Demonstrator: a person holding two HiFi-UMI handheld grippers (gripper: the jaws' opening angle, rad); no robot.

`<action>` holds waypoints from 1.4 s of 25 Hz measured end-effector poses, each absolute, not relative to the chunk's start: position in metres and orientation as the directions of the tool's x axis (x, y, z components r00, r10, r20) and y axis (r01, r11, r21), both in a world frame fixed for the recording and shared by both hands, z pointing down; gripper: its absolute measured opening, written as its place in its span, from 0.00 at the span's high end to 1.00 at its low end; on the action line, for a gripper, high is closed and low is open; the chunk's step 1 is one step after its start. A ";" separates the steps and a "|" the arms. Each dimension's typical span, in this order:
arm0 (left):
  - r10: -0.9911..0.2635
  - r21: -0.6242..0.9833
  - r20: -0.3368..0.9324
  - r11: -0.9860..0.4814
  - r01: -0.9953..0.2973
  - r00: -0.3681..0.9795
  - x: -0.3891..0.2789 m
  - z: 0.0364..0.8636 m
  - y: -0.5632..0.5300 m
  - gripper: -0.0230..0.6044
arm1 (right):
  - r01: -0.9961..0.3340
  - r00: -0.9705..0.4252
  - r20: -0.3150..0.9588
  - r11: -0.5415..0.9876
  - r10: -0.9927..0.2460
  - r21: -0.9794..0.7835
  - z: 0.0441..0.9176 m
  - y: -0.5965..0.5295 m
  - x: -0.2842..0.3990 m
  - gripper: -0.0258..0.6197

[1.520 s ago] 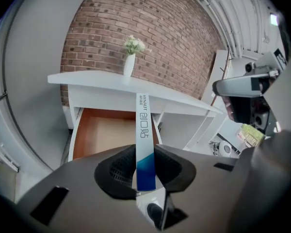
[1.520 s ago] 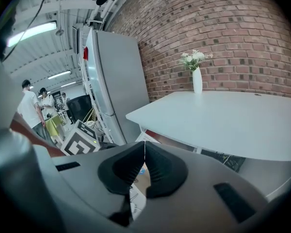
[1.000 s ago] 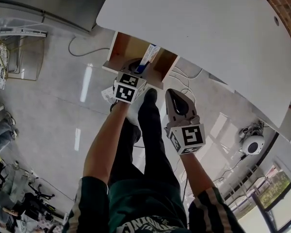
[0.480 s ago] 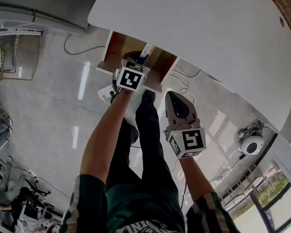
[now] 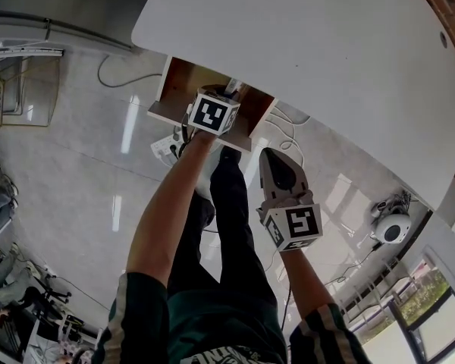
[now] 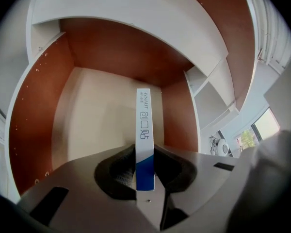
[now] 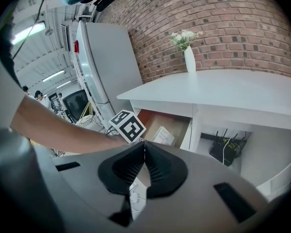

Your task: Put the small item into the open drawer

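As the left gripper (image 6: 144, 152) pinches the slim white-and-blue cardboard box (image 6: 144, 123), which juts beyond its fingers (image 6: 119, 171) into the open brown wooden drawer (image 6: 87, 115), only the release seems left; the right gripper (image 7: 144, 149) has its jaws pressed together, empty.

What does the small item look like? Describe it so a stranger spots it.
Start at the big white table and find the open drawer under its edge, brown-walled with a pale floor. The left tool points into it, shut on a slim white box held edge-on. Its blue end and dark print set it apart from the plain drawer boards.
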State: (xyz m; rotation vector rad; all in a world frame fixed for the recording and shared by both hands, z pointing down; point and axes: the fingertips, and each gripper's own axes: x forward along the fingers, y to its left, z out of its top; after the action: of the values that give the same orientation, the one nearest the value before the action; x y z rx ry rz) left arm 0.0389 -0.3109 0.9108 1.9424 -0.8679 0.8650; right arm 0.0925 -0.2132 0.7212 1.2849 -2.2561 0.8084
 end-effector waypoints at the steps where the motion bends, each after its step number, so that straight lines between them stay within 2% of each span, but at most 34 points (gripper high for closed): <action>1: -0.239 0.395 0.818 -0.426 -0.814 0.523 0.039 0.913 -0.311 0.80 | -0.871 -0.486 0.610 0.406 -0.625 -0.278 0.723 -0.213 0.093 0.92; 9: -0.180 0.402 0.856 -0.356 -0.843 0.484 0.029 0.932 -0.313 0.80 | -0.869 -0.488 0.623 0.408 -0.612 -0.280 0.729 -0.210 0.094 0.92; 12: -0.175 0.405 0.865 -0.309 -0.861 0.470 0.022 0.936 -0.317 0.76 | -0.869 -0.486 0.629 0.412 -0.607 -0.274 0.732 -0.208 0.097 0.92; 16: -0.208 0.382 0.871 -0.282 -0.880 0.444 0.009 0.935 -0.325 0.66 | -0.871 -0.481 0.638 0.412 -0.601 -0.268 0.734 -0.207 0.101 0.92; 26: -0.247 0.352 0.869 -0.300 -0.887 0.429 -0.001 0.926 -0.326 0.61 | -0.869 -0.487 0.625 0.407 -0.610 -0.279 0.729 -0.211 0.086 0.92; 29: -0.304 0.354 0.842 -0.310 -0.882 0.445 -0.001 0.911 -0.328 0.61 | -0.873 -0.480 0.635 0.404 -0.605 -0.274 0.732 -0.208 0.087 0.92; 30: -0.332 0.363 0.824 -0.312 -0.878 0.459 -0.001 0.903 -0.329 0.62 | -0.877 -0.473 0.638 0.395 -0.608 -0.274 0.732 -0.208 0.086 0.92; 35: -0.441 0.345 0.754 -0.365 -0.865 0.486 -0.008 0.857 -0.323 0.84 | -0.881 -0.467 0.630 0.383 -0.621 -0.277 0.725 -0.210 0.077 0.92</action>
State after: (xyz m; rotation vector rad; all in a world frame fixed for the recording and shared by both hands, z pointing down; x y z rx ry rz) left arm -0.0078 -0.3233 0.8572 1.9867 -1.0764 0.7234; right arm 0.0772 -0.2098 0.7248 1.2955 -2.2221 0.8289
